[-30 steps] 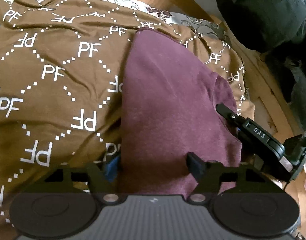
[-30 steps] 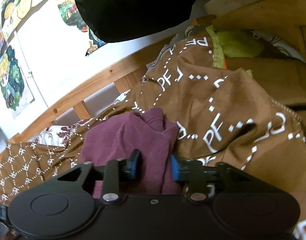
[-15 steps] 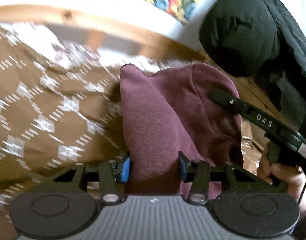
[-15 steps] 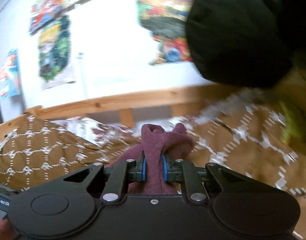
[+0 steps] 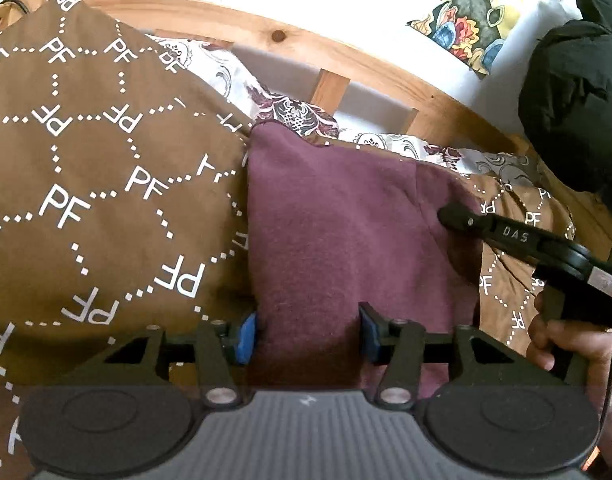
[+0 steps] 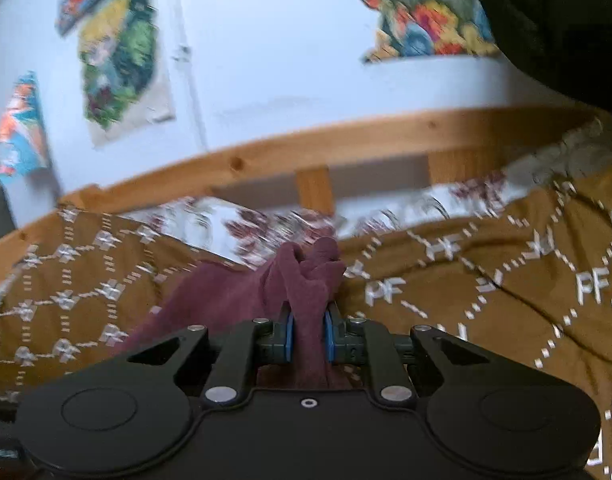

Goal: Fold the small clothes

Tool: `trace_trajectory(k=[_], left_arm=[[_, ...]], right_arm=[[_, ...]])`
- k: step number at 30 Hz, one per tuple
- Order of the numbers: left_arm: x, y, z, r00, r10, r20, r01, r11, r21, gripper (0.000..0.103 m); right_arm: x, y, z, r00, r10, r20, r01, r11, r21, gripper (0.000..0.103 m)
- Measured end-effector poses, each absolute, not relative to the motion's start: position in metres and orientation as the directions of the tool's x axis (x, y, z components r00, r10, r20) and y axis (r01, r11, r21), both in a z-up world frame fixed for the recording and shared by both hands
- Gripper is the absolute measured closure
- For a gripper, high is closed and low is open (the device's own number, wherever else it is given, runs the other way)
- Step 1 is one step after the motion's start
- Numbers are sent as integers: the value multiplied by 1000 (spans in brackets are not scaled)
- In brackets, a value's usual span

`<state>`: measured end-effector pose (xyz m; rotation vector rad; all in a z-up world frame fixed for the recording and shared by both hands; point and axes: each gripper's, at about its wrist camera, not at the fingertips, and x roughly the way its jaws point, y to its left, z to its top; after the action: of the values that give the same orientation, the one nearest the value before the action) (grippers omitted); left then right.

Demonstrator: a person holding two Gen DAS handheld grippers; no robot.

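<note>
1. Since half a second ago the maroon garment (image 5: 346, 240) has spread wider across the bed, its top edge now running almost level below the headboard, where it was bunched up into a hump before.
2. Far left, the brown blanket (image 5: 98, 200) with its white "PF" pattern covers the bed, and the garment lies on it.
3. Along the top, the wooden bed frame (image 5: 346, 56) curves past a floral sheet (image 5: 290, 112) that peeks out above the blanket.
4. Left claw (image 5: 306, 334): its fingers are spread, with the near edge of the garment lying between the blue pads (image 5: 247, 336). I cannot tell whether they actually press on the cloth.
5. In the middle, the garment reaches from that claw up towards the floral sheet.
6. To the right, the right claw (image 6: 307, 338) is pinching a gathered fold of the garment between its blue pads, and the cloth stands up in a small knot above them.
7. From the left wrist view, that right claw comes in from the side, touching the garment's right corner, with the person's hand (image 5: 570, 356) wrapped round its handle.
8. Far right, a black bundle (image 5: 574, 96) hangs by the wall beside a colourful poster (image 5: 466, 20).
</note>
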<state>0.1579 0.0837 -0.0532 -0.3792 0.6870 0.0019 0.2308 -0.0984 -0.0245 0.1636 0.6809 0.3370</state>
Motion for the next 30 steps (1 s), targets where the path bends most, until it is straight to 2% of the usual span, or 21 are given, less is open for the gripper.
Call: trace_trajectory(k=[5,11,19,21,26,30], left_arm=[[158,74,-53,770,-101,-630,-121,946,-300,38],[152,72,-44,756,-79,-650,-148,947,-287,25],[118,55,-7,805,-3,-593,-160,962,-222,2],[105,49,2,818,16,-574,-158,967,-199,1],[71,37,18,840,57,-540,-148,981,-126,1],[44,35,25,854,80,-513,-149,984,-95,1]], right_arm=[[231,-115,-42,706,301,-640,-167,950,263,82],[212,-121,-37,722,279,-633,-152,957,248,61],[160,-123,2,770,310,-558,-231,950,209,25],[143,-125,16,785,320,-531,-242,947,213,14],[100,-130,51,821,345,-455,-278,937,209,2],[72,-130,72,833,354,-424,-299,935,191,1]])
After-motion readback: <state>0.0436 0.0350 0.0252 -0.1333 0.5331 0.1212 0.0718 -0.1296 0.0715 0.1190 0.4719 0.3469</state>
